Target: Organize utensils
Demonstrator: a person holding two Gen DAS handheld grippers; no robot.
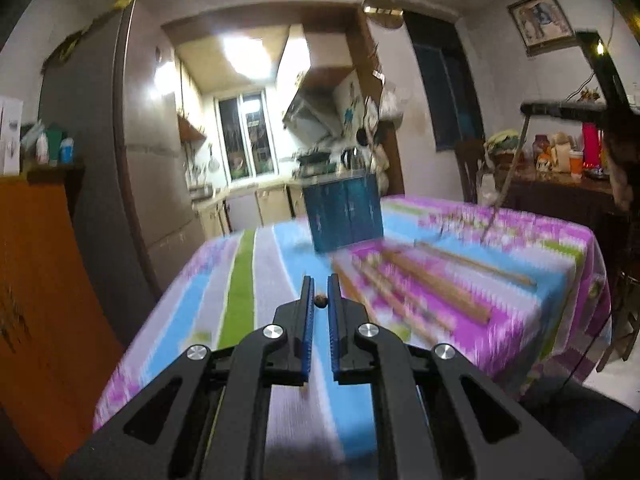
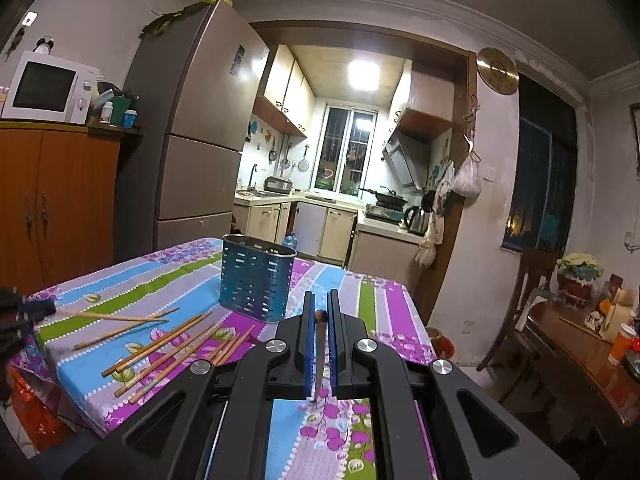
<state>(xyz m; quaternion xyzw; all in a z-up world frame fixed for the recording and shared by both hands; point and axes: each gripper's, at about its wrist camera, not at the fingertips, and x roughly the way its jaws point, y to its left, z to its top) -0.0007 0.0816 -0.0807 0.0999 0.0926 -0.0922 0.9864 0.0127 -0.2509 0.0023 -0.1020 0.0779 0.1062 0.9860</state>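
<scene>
A blue perforated metal utensil holder [image 2: 256, 278] stands on the striped floral tablecloth [image 2: 132, 280]; it also shows blurred in the left wrist view [image 1: 346, 214]. Several wooden chopsticks [image 2: 168, 344] lie loose on the cloth in front of the holder, and show blurred in the left wrist view [image 1: 424, 288]. My right gripper [image 2: 320, 316] is shut on one chopstick [image 2: 319, 356], held upright between the pads, its lower tip near the cloth. My left gripper [image 1: 320, 300] is shut on a chopstick's end [image 1: 320, 301], seen end-on between the pads.
A fridge [image 2: 192, 136] and an orange cabinet [image 2: 56, 200] with a microwave [image 2: 48, 88] stand left of the table. A dark side table [image 2: 580, 336] with jars and a chair [image 2: 524, 300] are on the right. The kitchen lies behind the table.
</scene>
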